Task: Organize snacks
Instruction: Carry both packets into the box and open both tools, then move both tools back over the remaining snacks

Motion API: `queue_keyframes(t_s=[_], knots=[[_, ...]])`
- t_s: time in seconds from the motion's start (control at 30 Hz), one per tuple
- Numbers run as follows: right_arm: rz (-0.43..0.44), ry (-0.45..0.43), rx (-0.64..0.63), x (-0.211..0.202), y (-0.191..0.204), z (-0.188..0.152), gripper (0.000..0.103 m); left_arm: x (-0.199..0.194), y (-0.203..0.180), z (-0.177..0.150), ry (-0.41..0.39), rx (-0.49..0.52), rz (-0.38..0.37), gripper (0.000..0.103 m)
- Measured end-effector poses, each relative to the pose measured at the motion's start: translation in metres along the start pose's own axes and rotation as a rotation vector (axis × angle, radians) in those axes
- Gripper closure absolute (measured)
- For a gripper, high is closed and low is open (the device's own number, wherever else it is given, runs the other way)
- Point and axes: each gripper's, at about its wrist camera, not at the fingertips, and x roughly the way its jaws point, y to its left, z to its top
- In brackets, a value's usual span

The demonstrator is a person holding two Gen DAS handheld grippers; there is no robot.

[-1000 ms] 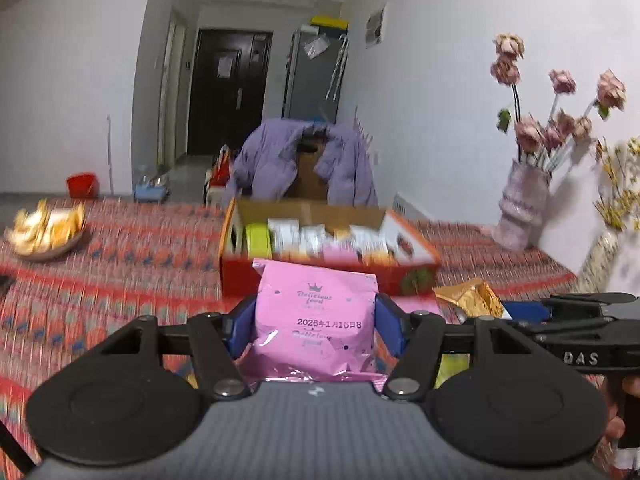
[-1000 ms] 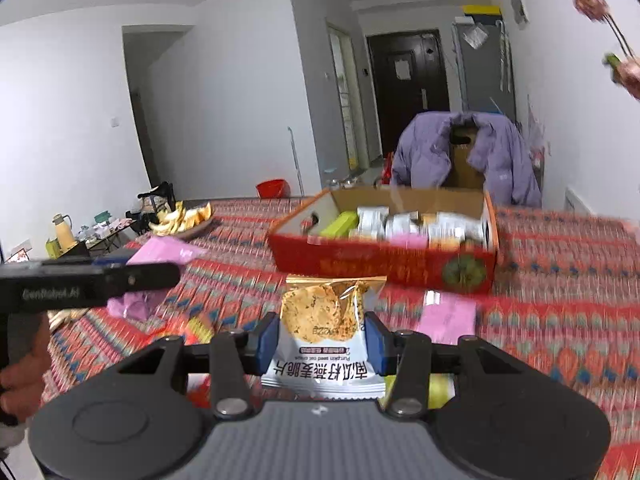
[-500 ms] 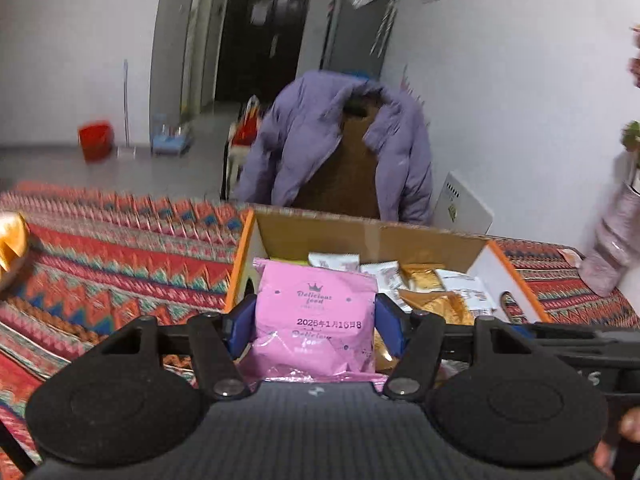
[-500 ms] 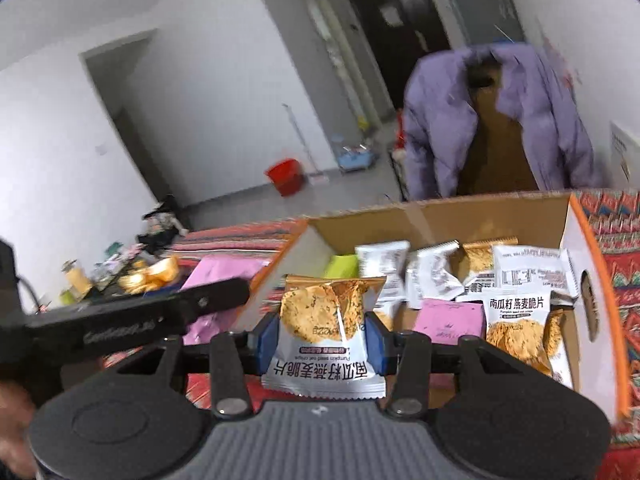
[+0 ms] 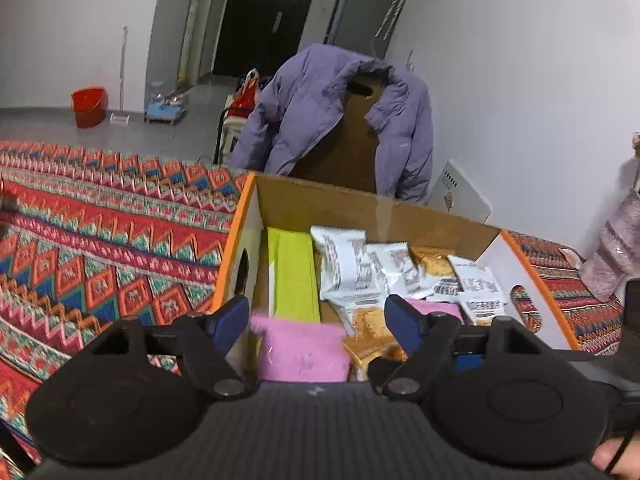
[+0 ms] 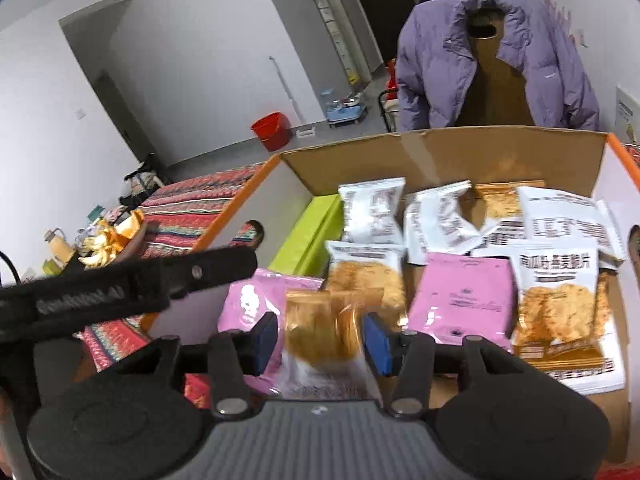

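Observation:
An orange-rimmed cardboard box [image 5: 440, 216] [image 6: 440, 148] holds several snack packets: white ones [image 5: 348, 264], a lime-green carton [image 5: 294, 276], a pink packet [image 6: 460, 300] and a cracker packet [image 6: 560, 308]. My left gripper [image 5: 316, 320] hangs over the box's near left corner. Its jaws are opening, and a blurred pink packet [image 5: 300, 350] drops free between them. My right gripper [image 6: 321, 341] hovers over the box's near side with its jaws opening too. A blurred golden cracker packet [image 6: 320, 332] slips down between its blue pads. The left gripper's black body [image 6: 140, 284] crosses the right wrist view.
The box rests on a red patterned tablecloth [image 5: 100, 240]. Behind it a purple jacket [image 5: 332, 108] is draped over a chair. A pinkish vase [image 5: 616, 256] stands at the right. A dish of orange snacks [image 6: 104, 244] lies far left, and a red bucket [image 5: 89, 106] is on the floor.
Both grippers moved forward and down over the box. Each pair of jaws has widened, and the pink packet and the cracker packet are slipping down out of their grips.

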Motion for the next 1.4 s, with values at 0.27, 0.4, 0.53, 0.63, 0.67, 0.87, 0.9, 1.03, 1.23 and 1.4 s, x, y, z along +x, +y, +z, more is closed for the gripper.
queue_keyframes(t_s=[0.27,0.4,0.53,0.63,0.67,0.87,0.9,1.03,1.23,1.4], knots=[[-0.047,-0.071,-0.022,-0.044,0.010,0.006,0.049,-0.055,-0.001,0.008,-0.061,0.054,0.007,0.026],[-0.122,-0.111,-0.102,-0.091,0.022,-0.005,0.048,-0.090,-0.004,-0.002,-0.083,0.103,0.009,0.025],[-0.197,-0.162,-0.152,-0.146,0.031,-0.025,0.044,-0.128,-0.010,-0.024,-0.093,0.148,0.034,0.022],[-0.242,-0.200,-0.200,-0.188,0.042,-0.046,0.039,-0.160,-0.018,-0.047,-0.116,0.166,0.042,0.020],[-0.254,-0.210,-0.216,-0.199,0.046,-0.052,0.039,-0.171,-0.021,-0.056,-0.126,0.172,0.043,0.017],[-0.295,-0.268,-0.328,-0.254,0.072,-0.106,0.026,-0.216,-0.040,-0.117,-0.150,0.237,0.066,0.014],[-0.297,-0.273,-0.338,-0.261,0.076,-0.117,0.026,-0.223,-0.043,-0.127,-0.158,0.246,0.077,0.014],[-0.289,-0.302,-0.364,-0.288,0.095,-0.163,0.021,-0.254,-0.052,-0.166,-0.188,0.241,0.080,0.011],[-0.263,-0.335,-0.373,-0.319,0.115,-0.235,0.017,-0.300,-0.063,-0.224,-0.230,0.235,0.074,0.006],[-0.301,-0.332,-0.307,-0.332,0.115,-0.284,0.016,-0.322,-0.063,-0.261,-0.215,0.209,0.105,0.005]])
